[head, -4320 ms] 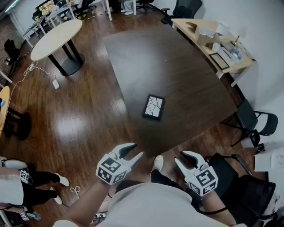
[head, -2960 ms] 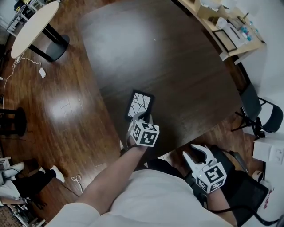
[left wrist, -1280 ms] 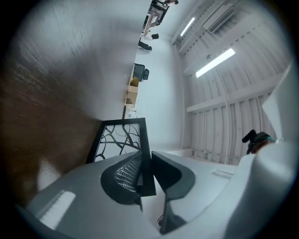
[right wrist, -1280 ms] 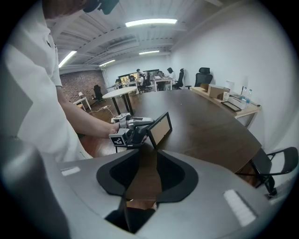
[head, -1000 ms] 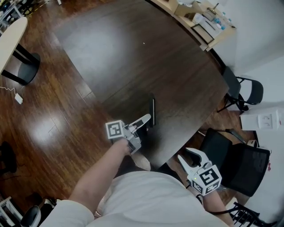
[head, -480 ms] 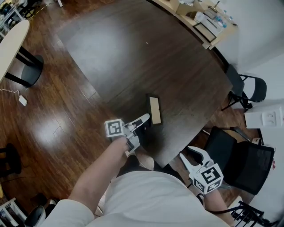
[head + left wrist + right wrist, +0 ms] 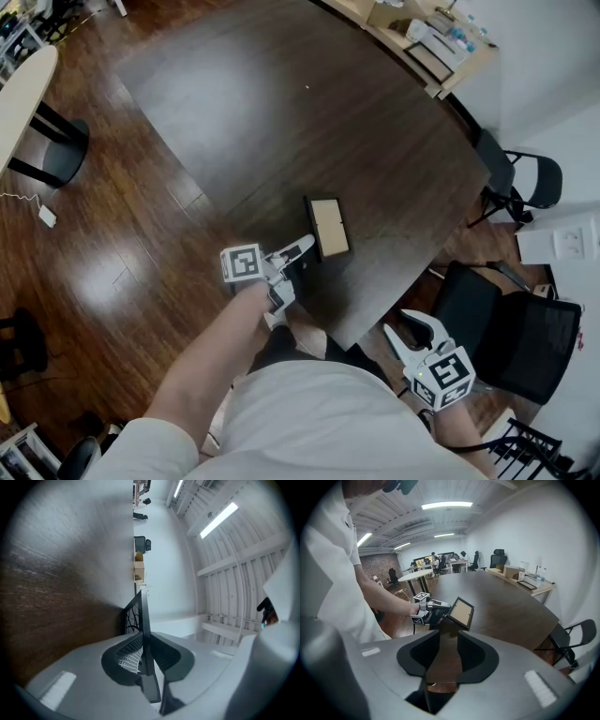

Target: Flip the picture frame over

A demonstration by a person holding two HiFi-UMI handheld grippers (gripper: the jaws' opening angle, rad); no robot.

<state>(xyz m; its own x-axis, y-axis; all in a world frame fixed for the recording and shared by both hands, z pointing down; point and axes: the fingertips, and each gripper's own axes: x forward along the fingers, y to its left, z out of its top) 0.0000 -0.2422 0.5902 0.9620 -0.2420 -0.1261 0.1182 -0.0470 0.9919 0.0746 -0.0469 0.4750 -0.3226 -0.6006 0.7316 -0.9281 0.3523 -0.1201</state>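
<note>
Now in hand: the flip of the picture frame (image 7: 328, 228) looks more than half done. Its tan back faces up and its patterned front faces down toward the tabletop (image 7: 309, 122).
Left gripper (image 7: 305, 247): its jaws pinch the frame's near edge and have just been closing tighter, with the frame between them.
Frame's place: it is over the tabletop close to the person's side, tilted rather than flat. Whether its far edge touches the wood cannot be told.
Doing it well: I would keep rolling the wrist the same way and lower the free edge first. Release only once the front lies flat, since a thin-edge pinch could let the frame slip or slap down.
Right gripper (image 7: 405, 330): it is nearer the person than the frame and off the tabletop's edge. Its jaws are spread with nothing between them, and it looks idle.
Around: two black chairs (image 7: 525, 178) stand right of the frame, past the tabletop's edge. A cluttered side desk (image 7: 422, 37) is well beyond the frame, and a round table (image 7: 23, 84) is well to its left.
In the way: nothing shows on the wood beside the frame. The main risk I see is the tabletop's near edge, so the frame should land away from it.
</note>
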